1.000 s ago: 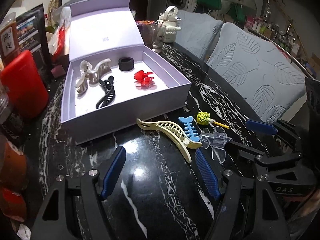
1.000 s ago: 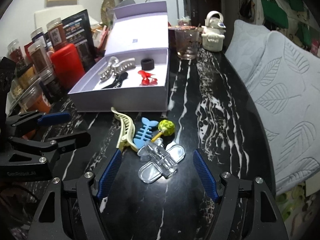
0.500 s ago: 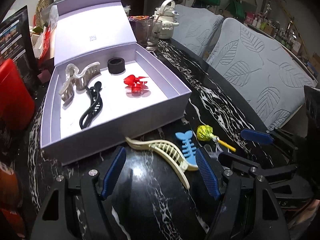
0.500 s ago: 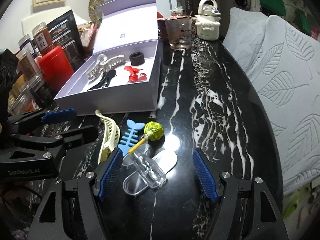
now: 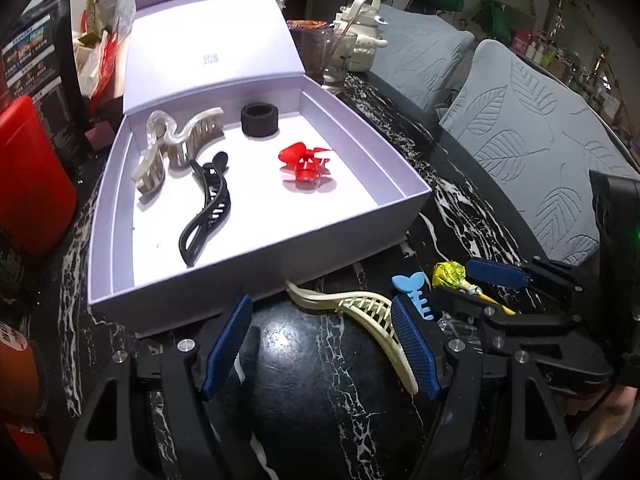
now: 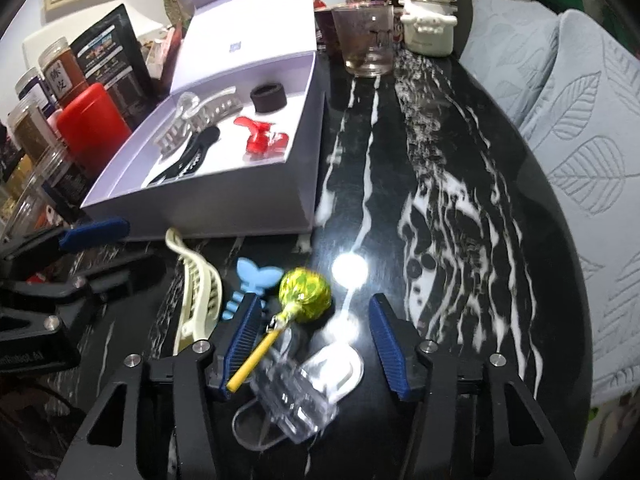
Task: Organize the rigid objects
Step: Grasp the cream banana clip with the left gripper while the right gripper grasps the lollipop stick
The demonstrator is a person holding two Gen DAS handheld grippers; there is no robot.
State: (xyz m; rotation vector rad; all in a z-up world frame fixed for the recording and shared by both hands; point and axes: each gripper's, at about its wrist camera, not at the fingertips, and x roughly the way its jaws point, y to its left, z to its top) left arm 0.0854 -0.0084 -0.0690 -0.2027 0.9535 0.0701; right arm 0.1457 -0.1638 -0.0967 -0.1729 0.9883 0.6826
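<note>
An open lilac box holds a pearl claw clip, a black clip, a black ring and a red clip. On the black marble table in front of it lie a cream banana clip, a blue fishbone clip, a green lollipop and a clear clip. My left gripper is open, its jaws around the cream clip. My right gripper is open, low over the clear clip and the lollipop stick.
Red canister and spice jars stand left of the box. A glass and white ceramic pot stand behind it. Grey cushioned chairs line the table's right edge.
Both grippers have moved forward and lower toward the loose items. The cream clip now lies between my left jaws; the clear clip and lollipop sit between my right jaws.
</note>
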